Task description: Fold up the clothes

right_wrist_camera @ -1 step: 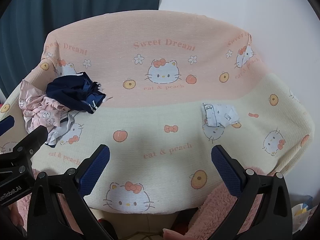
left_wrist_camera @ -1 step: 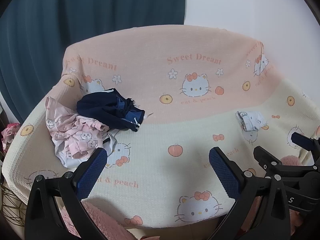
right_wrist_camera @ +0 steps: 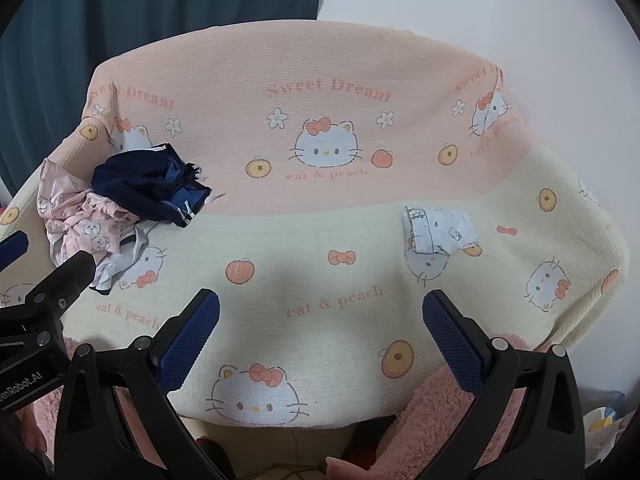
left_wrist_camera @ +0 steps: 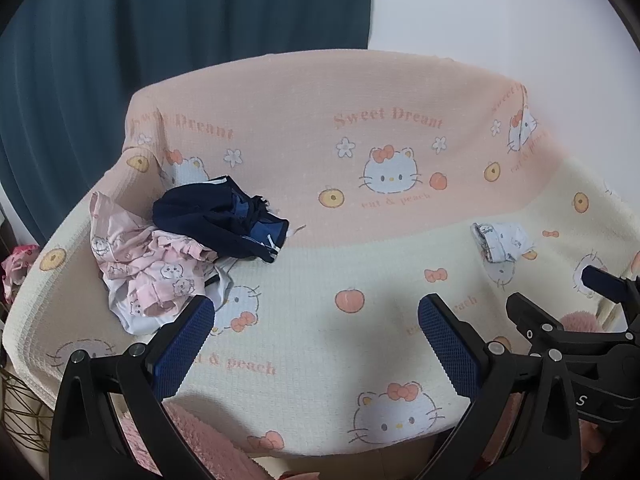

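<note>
A crumpled navy garment point(left_wrist_camera: 218, 220) lies on a pink printed garment point(left_wrist_camera: 148, 268) at the left of the cartoon-cat blanket point(left_wrist_camera: 320, 280). A small folded white piece point(right_wrist_camera: 440, 230) sits well apart, to the right. The left gripper point(left_wrist_camera: 316, 344) and right gripper point(right_wrist_camera: 320, 336) hover spread wide, holding nothing.

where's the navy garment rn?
Left side in both views: the navy garment lies on the blanket, overlapping the pink printed garment at the pile's far edge.
</note>
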A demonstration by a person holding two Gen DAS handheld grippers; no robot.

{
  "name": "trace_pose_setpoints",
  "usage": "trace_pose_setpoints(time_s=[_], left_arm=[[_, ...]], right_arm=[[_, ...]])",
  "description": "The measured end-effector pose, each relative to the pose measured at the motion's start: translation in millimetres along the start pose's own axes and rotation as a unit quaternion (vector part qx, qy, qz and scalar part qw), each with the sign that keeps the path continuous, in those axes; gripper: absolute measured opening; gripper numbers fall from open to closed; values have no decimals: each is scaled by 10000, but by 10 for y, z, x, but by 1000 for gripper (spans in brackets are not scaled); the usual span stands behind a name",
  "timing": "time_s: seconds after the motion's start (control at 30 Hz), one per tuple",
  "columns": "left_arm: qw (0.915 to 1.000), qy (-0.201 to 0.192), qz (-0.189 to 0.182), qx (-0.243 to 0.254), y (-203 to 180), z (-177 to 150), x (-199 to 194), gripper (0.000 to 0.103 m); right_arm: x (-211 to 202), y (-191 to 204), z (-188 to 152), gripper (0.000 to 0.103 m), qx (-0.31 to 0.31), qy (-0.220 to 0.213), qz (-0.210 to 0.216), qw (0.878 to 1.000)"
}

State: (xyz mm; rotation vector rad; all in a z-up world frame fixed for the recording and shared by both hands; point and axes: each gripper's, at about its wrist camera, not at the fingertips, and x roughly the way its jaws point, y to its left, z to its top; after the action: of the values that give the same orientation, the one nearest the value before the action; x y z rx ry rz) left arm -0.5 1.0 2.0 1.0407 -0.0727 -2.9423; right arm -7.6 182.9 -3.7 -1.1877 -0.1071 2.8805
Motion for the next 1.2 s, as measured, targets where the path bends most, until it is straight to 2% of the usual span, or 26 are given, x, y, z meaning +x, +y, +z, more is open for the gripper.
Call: trace_pose_setpoints(time_s=[0.27,0.5,0.73,0.83,0.9,1.0,1.03,1.07,1.1,1.13,1.17,1.2], left_arm=[[9999,56,-105,-84,9,-30,45,103],[9962,350,-654,-447,103,-111,150,103],[9912,707,-760,-818,241,-366,427,103],[9875,809,-829,-1072,378,-456,555,103],[9874,765,-647,-1229,502,-465,614,103],[9869,694,-250,-1434,735,-483,674,98],[9861,699,-128,-1505,835,-483,709,94],[9850,705,-6,-1576,936,-483,743,89],[9837,712,115,-1647,1037,-484,778,87],[9819,723,209,-1739,1138,-487,813,80],[9796,733,325,-1841,1254,-491,855,71],[9771,742,442,-1944,1370,-495,898,68]], right_arm=[[-3,-44,-11,103,31,4,56,10000],[-21,7,3,103,-40,-13,123,9999],[86,111,-56,103,-241,-65,140,9996],[199,247,-54,103,-301,-20,348,9989],[268,389,6,101,-460,20,680,9966],[418,715,165,92,-872,98,1143,9896],[474,843,205,84,-979,137,1275,9869],[548,980,258,70,-1098,224,1412,9836],[621,1097,309,63,-1201,310,1548,9801],[684,1201,340,57,-1274,368,1649,9774],[751,1315,366,57,-1341,420,1735,9748],[833,1449,399,57,-1425,463,1810,9720]])
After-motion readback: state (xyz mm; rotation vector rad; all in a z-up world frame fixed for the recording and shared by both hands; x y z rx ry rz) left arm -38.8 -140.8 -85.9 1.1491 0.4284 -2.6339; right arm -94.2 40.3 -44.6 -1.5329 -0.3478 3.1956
